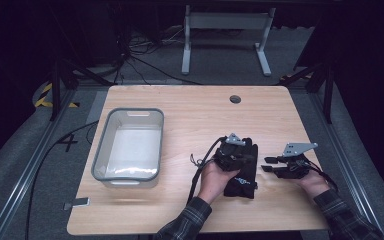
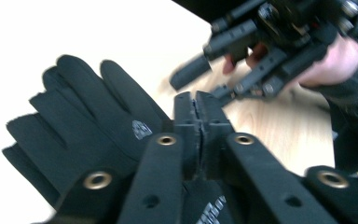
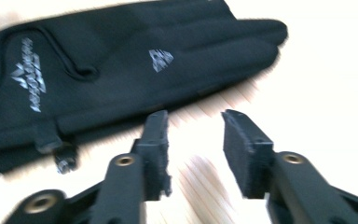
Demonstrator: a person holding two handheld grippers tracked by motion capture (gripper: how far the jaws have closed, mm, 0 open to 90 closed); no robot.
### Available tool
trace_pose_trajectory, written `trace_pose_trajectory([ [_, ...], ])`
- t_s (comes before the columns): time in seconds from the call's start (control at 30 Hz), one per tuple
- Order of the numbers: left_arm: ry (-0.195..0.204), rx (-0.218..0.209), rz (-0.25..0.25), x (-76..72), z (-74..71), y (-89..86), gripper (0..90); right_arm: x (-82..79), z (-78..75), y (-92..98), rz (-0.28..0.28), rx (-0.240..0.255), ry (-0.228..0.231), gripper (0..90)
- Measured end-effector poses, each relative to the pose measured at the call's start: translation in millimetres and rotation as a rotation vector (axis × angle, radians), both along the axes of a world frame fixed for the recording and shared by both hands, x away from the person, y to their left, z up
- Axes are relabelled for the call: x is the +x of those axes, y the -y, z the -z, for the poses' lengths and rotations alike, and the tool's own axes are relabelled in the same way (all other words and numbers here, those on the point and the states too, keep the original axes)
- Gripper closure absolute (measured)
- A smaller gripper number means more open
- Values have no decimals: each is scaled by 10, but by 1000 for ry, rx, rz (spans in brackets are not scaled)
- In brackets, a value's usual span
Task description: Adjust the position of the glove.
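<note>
Black jaws of the left gripper [image 2: 196,109] rise closest to the lens in its own view, pressed together with no gap visible; whether they pinch any cloth cannot be made out, since the glove's cuff runs under them and is cut off by the bottom edge. One pair of black gloves [image 1: 242,170] lies on the bench [image 1: 190,115], stacked so closely that in the high view they read as a single dark shape, partly covered by the left gripper. In the left gripper view, fingers of two gloves fan out to the left of the jaws [image 2: 79,116]. In the right gripper view the top glove lies flat across the upper half [image 3: 121,70], with two pale logos, its cuff end clipped at the left edge.

Beside the gloves, just apart from them, the right gripper [image 3: 193,140] has its jaws about half open over bare wood, holding nothing; the glove's edge lies just beyond the tips. Motion blur softens both gripper views.

Farther left on the bench stands one grey bin [image 1: 100,155], well apart from the gloves.
</note>
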State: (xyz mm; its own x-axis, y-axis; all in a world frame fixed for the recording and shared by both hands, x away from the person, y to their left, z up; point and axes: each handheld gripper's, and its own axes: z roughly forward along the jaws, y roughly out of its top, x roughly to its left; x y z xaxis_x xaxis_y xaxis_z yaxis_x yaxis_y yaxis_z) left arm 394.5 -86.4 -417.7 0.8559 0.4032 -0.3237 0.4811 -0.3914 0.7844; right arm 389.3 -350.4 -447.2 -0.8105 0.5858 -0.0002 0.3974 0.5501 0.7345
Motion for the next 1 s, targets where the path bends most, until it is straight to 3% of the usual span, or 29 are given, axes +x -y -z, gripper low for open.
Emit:
trace_pose_trajectory([
  [0.03,-2,18,13,-60,31,12,895,-6,18,55,31,-13,3,456],
  [0.07,-2,18,13,-60,31,12,895,-6,18,55,31,-13,3,456],
  [0.2,-12,71,41,-207,147,82,894,-7,48,191,90,8,-18,272],
  [0.33,-19,117,72,-281,244,140,895,-37,67,276,126,22,1,180],
  [0.63,-37,196,106,-376,349,225,897,-79,89,357,169,-1,37,155],
  [1.0,-48,245,66,-421,319,-61,897,-72,90,374,179,3,43,154],
])
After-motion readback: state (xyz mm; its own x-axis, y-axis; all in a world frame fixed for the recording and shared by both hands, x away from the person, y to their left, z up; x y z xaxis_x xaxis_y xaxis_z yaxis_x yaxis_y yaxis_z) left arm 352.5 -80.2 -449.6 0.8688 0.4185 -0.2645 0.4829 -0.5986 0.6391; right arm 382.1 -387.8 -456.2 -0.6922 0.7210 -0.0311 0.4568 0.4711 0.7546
